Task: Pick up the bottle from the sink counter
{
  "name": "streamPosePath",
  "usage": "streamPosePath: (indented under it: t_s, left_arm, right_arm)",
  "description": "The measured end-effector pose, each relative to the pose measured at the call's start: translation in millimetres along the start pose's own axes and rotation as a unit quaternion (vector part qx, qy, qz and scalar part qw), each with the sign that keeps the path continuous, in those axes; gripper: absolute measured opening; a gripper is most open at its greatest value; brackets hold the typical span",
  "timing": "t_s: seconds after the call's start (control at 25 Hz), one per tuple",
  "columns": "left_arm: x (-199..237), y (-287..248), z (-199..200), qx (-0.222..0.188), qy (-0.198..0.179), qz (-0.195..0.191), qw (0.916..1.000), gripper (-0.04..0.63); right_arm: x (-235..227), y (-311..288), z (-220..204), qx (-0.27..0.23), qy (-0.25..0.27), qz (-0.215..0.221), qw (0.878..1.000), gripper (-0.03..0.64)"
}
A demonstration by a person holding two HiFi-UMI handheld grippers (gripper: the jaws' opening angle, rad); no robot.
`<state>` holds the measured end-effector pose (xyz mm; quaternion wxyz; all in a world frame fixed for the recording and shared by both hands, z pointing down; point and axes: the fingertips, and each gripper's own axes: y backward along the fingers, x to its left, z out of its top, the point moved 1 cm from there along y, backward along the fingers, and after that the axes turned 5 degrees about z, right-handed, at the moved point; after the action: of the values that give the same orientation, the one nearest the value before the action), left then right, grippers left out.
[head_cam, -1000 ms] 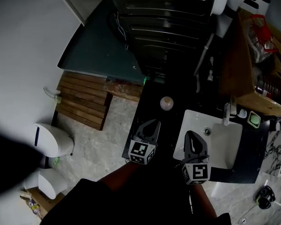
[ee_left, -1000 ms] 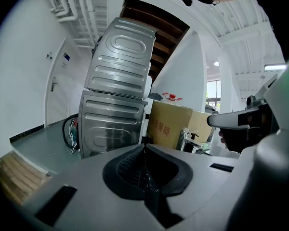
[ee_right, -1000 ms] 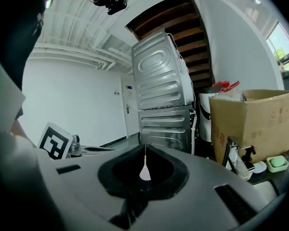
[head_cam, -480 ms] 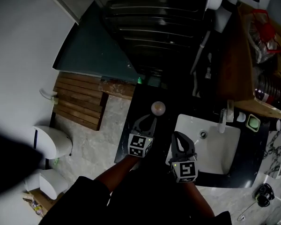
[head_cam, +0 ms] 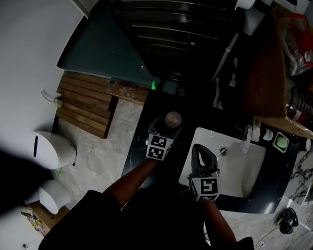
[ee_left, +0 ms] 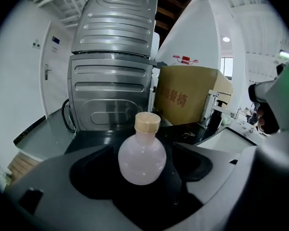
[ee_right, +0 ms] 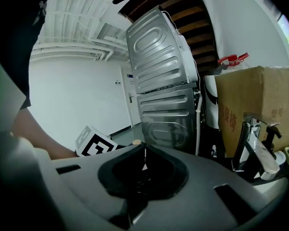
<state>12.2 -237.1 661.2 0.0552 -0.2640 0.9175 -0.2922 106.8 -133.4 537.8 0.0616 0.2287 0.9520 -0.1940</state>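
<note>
A small round bottle of pale pink, with a tan cap, stands upright on the dark sink counter. In the head view the bottle sits at the tip of my left gripper. In the left gripper view the left gripper has its jaws opening, one on each side of the bottle, with a gap between each jaw and the glass. My right gripper hovers over the near left corner of the white sink. The right gripper is shut and holds nothing.
A faucet stands at the sink's far edge, with a green soap dish to its right. A steel washing machine is behind the counter and a cardboard box beside it. A wooden mat and a toilet are on the floor at left.
My left gripper has moved forward to the bottle, and its jaws have gone from shut to spread round it. The right gripper stays shut and has drifted slightly left.
</note>
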Motion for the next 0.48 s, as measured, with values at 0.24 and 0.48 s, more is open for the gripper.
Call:
streamPosePath:
  t_s: [0.24,0.48]
  left_arm:
    - [2,-19,-2,0.018,-0.008,-0.004,0.9998,0.365]
    - [-1,-32,-9,0.041,-0.015,-0.002,0.9991,0.371]
  right_arm:
    - [-11,0,-3,0.003,-0.007,-0.001,1.000,0.040]
    - [-22,0,-7,0.006,-0.011,-0.001,1.000,0.040]
